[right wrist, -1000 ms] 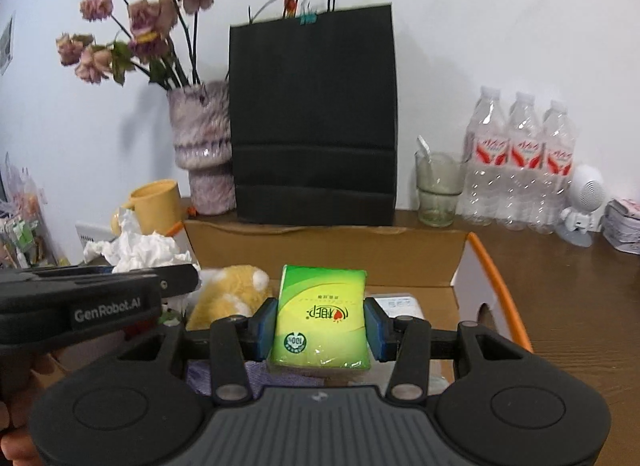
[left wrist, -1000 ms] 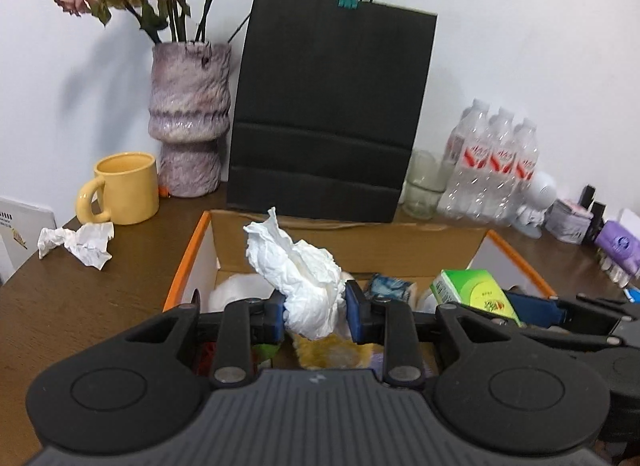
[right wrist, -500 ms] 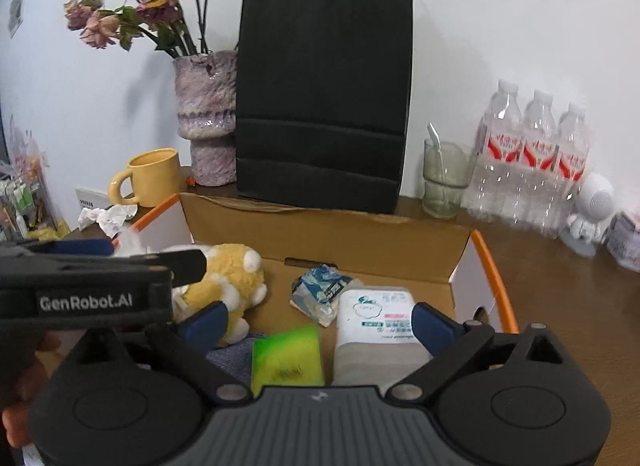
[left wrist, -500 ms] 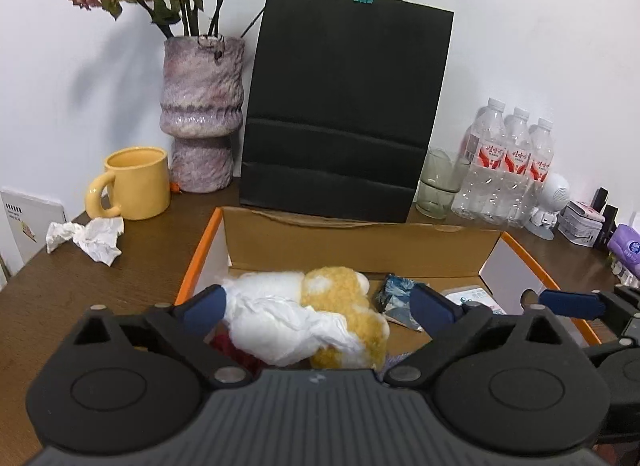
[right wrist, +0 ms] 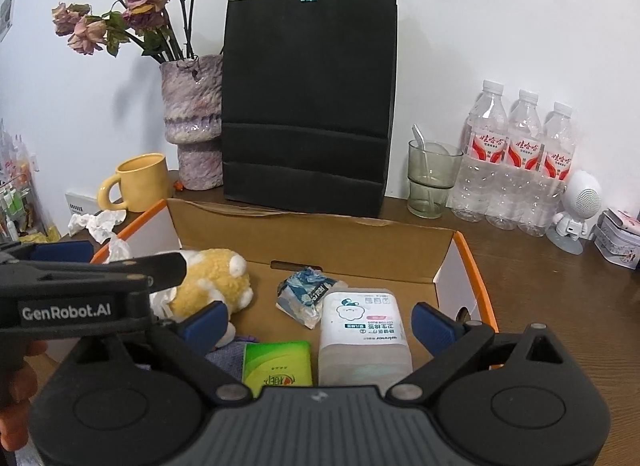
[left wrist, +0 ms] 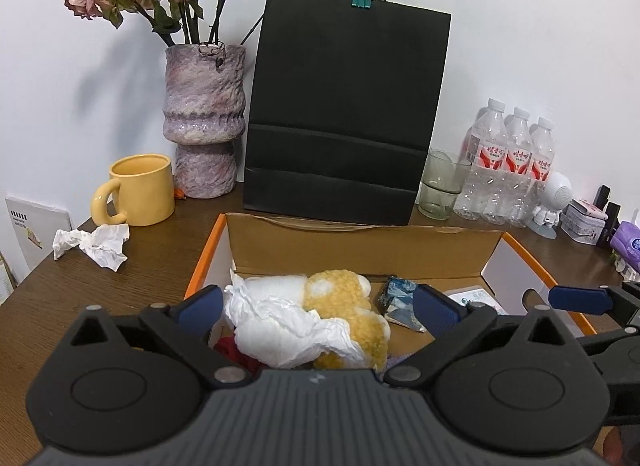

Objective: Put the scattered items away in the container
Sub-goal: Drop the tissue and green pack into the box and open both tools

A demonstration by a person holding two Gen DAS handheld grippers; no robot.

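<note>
An open cardboard box [left wrist: 360, 244] [right wrist: 320, 238] with orange edges holds a yellow plush toy [left wrist: 348, 306] [right wrist: 208, 282], a crumpled white tissue [left wrist: 280, 326], a blue wrapper [right wrist: 304, 294], a white wipes pack [right wrist: 364, 326] and a green tissue pack [right wrist: 278, 364]. My left gripper [left wrist: 318, 308] is open and empty above the tissue and plush. My right gripper [right wrist: 320, 320] is open and empty above the green pack and wipes pack. Another crumpled tissue [left wrist: 94, 244] [right wrist: 98, 221] lies on the table left of the box.
A yellow mug [left wrist: 138, 189], a purple vase with dried roses [left wrist: 204, 117], a black paper bag [left wrist: 344, 113], a glass [left wrist: 442, 185], three water bottles [left wrist: 508, 169] and a small white robot figure [left wrist: 554, 201] stand behind the box. Small boxes [left wrist: 584, 221] sit far right.
Both grippers opened: the left let the white tissue fall onto the plush, the right let the green tissue pack fall into the box. Both then drew back and up slightly.
</note>
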